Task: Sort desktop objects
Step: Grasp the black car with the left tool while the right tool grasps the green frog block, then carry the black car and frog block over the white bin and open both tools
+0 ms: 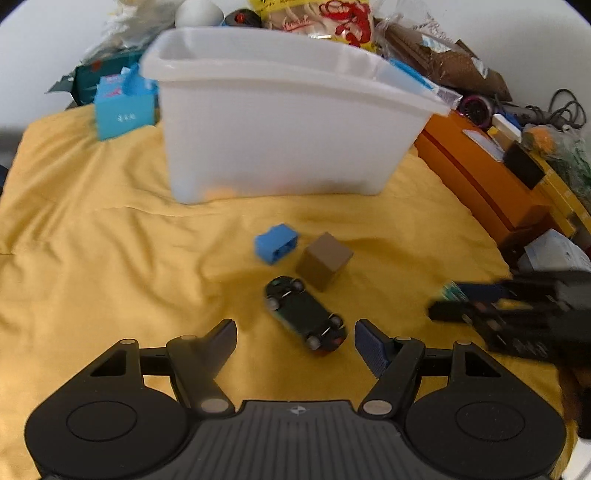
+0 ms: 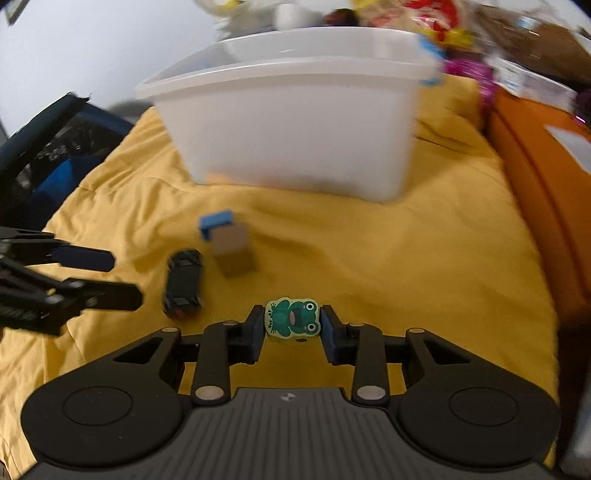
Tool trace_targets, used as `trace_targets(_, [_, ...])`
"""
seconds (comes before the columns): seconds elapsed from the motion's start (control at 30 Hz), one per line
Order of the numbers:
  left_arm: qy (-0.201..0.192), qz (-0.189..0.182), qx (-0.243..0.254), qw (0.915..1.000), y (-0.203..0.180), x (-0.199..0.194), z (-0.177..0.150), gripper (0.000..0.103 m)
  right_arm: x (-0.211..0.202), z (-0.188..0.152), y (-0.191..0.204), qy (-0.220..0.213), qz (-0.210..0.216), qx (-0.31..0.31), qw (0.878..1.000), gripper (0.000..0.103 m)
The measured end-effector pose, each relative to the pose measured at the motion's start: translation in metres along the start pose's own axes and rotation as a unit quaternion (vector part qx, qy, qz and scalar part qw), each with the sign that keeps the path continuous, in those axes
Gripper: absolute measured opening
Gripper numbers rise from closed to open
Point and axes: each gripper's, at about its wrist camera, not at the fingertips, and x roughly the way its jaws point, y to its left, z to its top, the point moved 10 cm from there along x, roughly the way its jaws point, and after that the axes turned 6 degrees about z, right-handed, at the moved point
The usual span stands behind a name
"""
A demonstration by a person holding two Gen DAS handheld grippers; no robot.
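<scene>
A dark toy car (image 1: 306, 313) lies upside down on the yellow cloth (image 1: 110, 258), just ahead of my open left gripper (image 1: 295, 334), between its fingertips' line. A blue brick (image 1: 276, 243) and a brown cube (image 1: 324, 260) sit beyond the car. A white plastic bin (image 1: 288, 122) stands at the back. My right gripper (image 2: 292, 323) is shut on a green frog eraser (image 2: 292, 318), held above the cloth. In the right wrist view the car (image 2: 184, 282), blue brick (image 2: 216, 223), brown cube (image 2: 234, 249), bin (image 2: 295, 125) and left gripper (image 2: 99, 278) show.
An orange box (image 1: 480, 184) lines the right side, with cables and clutter behind. A blue carton (image 1: 123, 105) and snack bags (image 1: 325, 18) sit around the bin. A dark chair (image 2: 48, 147) stands off the cloth's left edge.
</scene>
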Motion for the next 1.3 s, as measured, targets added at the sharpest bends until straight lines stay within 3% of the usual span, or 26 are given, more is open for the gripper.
trace_targets(0.13, [0.016, 0.014, -0.022, 0.9995, -0.008, 0.021, 0.001, 0.074, -0.019, -0.015, -0.012, -0.003, -0.008, 0.008, 1.0, 0.035])
trace_targets(0.23, [0.008, 0.028, 0.001, 0.9996, -0.017, 0.03, 0.002, 0.072, -0.026, -0.019, -0.015, -0.008, -0.009, 0.015, 1.0, 0.035])
trace_targets(0.37, [-0.006, 0.045, 0.054, 0.9975, -0.019, 0.028, 0.001, 0.048, -0.032, -0.023, -0.02, -0.013, -0.011, 0.025, 1.0, 0.035])
trace_targets(0.4, [-0.007, 0.043, 0.059, 0.9973, -0.017, 0.026, 0.0, 0.033, -0.033, -0.023, -0.021, -0.013, -0.011, 0.027, 0.999, 0.035])
trace_targets(0.63, [-0.034, 0.05, 0.077, 0.9952, 0.007, -0.002, -0.002, 0.032, -0.038, -0.025, -0.018, -0.02, -0.007, 0.032, 0.999, 0.035])
trace_targets(0.77, [-0.056, 0.046, 0.06, 0.9955, 0.021, -0.027, 0.007, 0.032, -0.039, -0.017, -0.01, -0.028, -0.002, 0.025, 0.999, 0.035])
trace_targets(0.97, [-0.096, 0.037, 0.036, 0.9941, 0.037, -0.074, 0.043, 0.032, -0.054, 0.026, 0.007, -0.07, 0.014, 0.024, 0.997, 0.035])
trace_targets(1.3, [-0.121, 0.013, 0.013, 0.9925, 0.056, -0.115, 0.133, 0.032, -0.093, 0.138, 0.017, -0.138, 0.032, 0.015, 0.99, 0.035])
